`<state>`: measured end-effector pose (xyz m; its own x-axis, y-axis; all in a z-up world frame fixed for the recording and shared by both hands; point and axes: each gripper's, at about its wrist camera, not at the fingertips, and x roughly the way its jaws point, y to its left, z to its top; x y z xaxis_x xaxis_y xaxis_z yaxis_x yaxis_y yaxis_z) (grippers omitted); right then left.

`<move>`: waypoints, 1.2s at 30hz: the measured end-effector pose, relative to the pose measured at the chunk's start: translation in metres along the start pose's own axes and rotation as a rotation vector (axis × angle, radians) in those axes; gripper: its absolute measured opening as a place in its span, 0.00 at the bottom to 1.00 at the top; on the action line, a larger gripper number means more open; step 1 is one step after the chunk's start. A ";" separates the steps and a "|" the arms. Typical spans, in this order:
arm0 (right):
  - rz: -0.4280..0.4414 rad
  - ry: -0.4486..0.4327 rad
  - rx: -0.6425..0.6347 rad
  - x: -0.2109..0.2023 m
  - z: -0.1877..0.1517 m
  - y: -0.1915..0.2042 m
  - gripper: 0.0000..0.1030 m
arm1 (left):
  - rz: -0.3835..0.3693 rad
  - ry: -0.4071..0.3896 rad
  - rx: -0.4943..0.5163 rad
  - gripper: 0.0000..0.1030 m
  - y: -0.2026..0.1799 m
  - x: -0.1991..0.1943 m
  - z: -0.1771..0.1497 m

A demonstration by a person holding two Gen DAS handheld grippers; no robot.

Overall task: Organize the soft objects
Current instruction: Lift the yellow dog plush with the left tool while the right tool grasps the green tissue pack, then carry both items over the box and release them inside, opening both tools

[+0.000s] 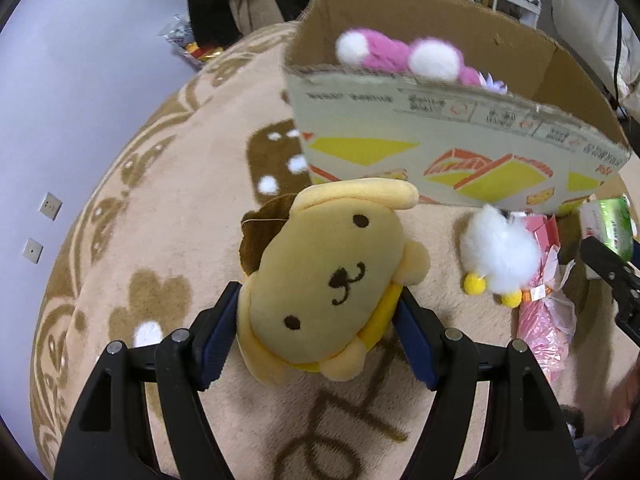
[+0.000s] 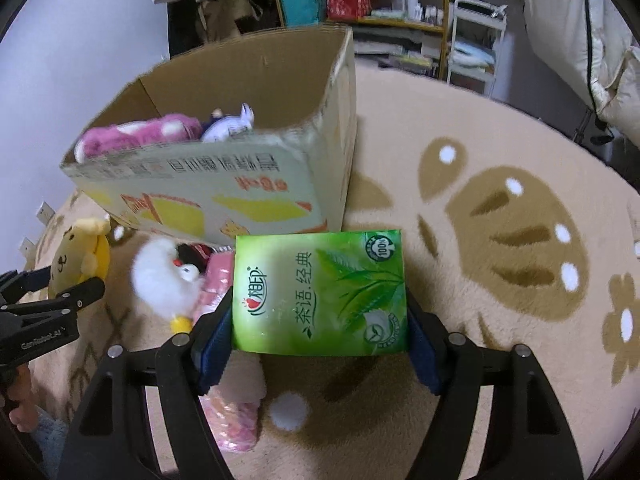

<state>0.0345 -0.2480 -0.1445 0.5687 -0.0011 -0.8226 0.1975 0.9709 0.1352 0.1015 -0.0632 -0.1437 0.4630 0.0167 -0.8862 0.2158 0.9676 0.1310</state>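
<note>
My left gripper (image 1: 316, 312) is shut on a yellow dog plush (image 1: 320, 276) and holds it above the rug, in front of the cardboard box (image 1: 440, 152). The box holds a pink-and-white plush (image 1: 384, 56) and a small purple toy (image 2: 230, 124). My right gripper (image 2: 320, 320) is shut on a green tissue pack (image 2: 320, 292), to the right of the box (image 2: 248, 196). A white duck plush (image 1: 498, 256) lies on the rug by the box, also in the right wrist view (image 2: 164, 280). The left gripper with the yellow plush (image 2: 76, 256) shows at the left.
A beige patterned rug (image 2: 500, 240) covers the floor. Pink wrapped packs (image 1: 544, 320) lie beside the duck. A pink pack (image 2: 232, 420) and a white pompom (image 2: 288, 410) lie under my right gripper. Shelves and clutter (image 2: 384, 8) stand behind the box.
</note>
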 end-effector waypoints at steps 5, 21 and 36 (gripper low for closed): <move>-0.002 -0.129 -0.019 -0.043 0.004 0.009 0.76 | 0.006 -0.085 -0.047 0.70 0.009 -0.035 -0.001; -0.006 -0.412 -0.115 -0.105 0.040 0.025 0.76 | 0.056 -0.488 -0.047 0.70 0.013 -0.136 -0.001; 0.033 -0.518 -0.127 -0.113 0.074 0.036 0.76 | 0.020 -0.611 0.010 0.70 -0.001 -0.158 0.018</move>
<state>0.0363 -0.2302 -0.0058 0.8990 -0.0574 -0.4343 0.0934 0.9937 0.0621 0.0438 -0.0713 0.0044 0.8756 -0.1158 -0.4689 0.2089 0.9661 0.1515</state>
